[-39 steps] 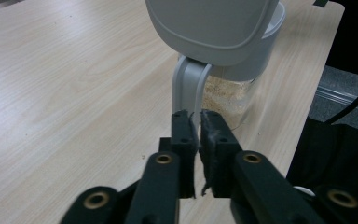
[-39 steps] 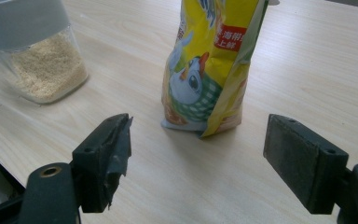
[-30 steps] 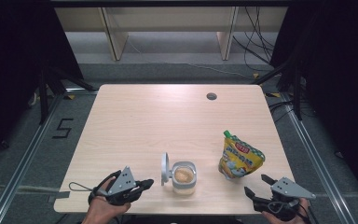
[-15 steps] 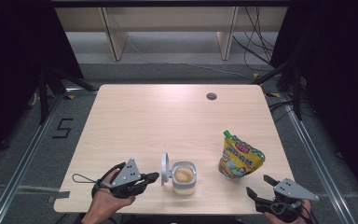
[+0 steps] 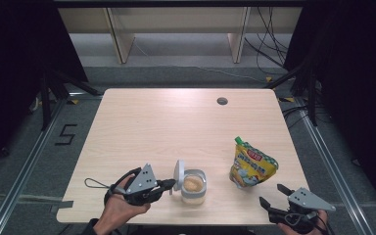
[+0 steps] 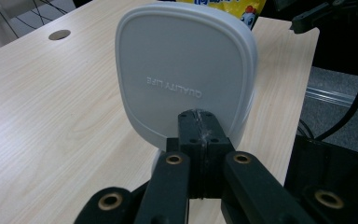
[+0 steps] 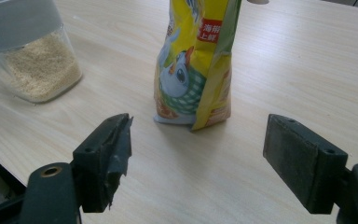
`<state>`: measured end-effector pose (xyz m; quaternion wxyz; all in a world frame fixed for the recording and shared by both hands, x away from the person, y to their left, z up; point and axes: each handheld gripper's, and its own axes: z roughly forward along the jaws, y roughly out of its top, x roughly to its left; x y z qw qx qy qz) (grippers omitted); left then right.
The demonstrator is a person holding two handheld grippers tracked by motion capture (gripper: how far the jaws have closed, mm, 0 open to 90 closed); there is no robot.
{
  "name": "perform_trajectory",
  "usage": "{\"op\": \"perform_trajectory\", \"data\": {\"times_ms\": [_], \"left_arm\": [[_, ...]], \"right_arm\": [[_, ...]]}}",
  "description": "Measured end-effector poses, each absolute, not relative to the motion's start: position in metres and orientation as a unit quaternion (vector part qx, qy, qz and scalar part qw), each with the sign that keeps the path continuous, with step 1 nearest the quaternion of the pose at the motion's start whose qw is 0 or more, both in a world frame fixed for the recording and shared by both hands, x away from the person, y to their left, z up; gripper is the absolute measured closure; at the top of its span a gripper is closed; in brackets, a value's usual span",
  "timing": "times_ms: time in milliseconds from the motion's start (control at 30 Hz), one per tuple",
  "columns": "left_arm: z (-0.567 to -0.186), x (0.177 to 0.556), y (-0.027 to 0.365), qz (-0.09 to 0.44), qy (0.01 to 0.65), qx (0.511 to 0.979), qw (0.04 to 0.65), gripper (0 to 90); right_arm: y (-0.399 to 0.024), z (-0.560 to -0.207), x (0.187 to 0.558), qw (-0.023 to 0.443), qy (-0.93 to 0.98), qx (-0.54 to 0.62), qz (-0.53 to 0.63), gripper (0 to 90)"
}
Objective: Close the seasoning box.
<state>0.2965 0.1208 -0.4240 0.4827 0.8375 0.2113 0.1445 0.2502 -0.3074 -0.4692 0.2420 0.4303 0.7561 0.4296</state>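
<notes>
A clear container [image 5: 194, 185] of pale grains stands near the table's front edge, its grey hinged lid [image 5: 178, 175] standing upright on its left side. My left gripper [image 5: 170, 184] is shut with nothing between its jaws. Its tips are right at the outer face of the lid [image 6: 182, 60], and I cannot tell whether the left gripper [image 6: 199, 122] touches it. A yellow spouted pouch [image 5: 251, 165] stands to the right of the container. My right gripper [image 5: 270, 194] is open at the front right corner and faces the pouch [image 7: 196, 60], a short way off. The container [image 7: 37, 65] is at upper left there.
The light wooden table [image 5: 166, 127] has a round cable hole [image 5: 222, 101] near its far right. Shelf legs and loose cables lie on the floor beyond the far edge. Metal rails run along both sides of the table.
My left gripper has moved right and a little up, from the table's front left edge to the back of the upright lid. The right gripper has stayed put.
</notes>
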Motion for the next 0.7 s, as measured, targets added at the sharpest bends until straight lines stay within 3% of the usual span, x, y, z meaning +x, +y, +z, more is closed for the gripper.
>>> {"op": "perform_trajectory", "data": {"times_ms": [433,700], "left_arm": [[-0.421,0.297,0.119,0.143,0.204,0.832,0.496,88.2],[-0.423,0.294,0.127,0.125,0.227,0.823,0.506,80.8]], "right_arm": [[-0.307,-0.47,0.251,0.233,0.76,0.426,0.433,24.4],[-0.306,-0.47,0.251,0.232,0.759,0.428,0.432,24.4]]}}
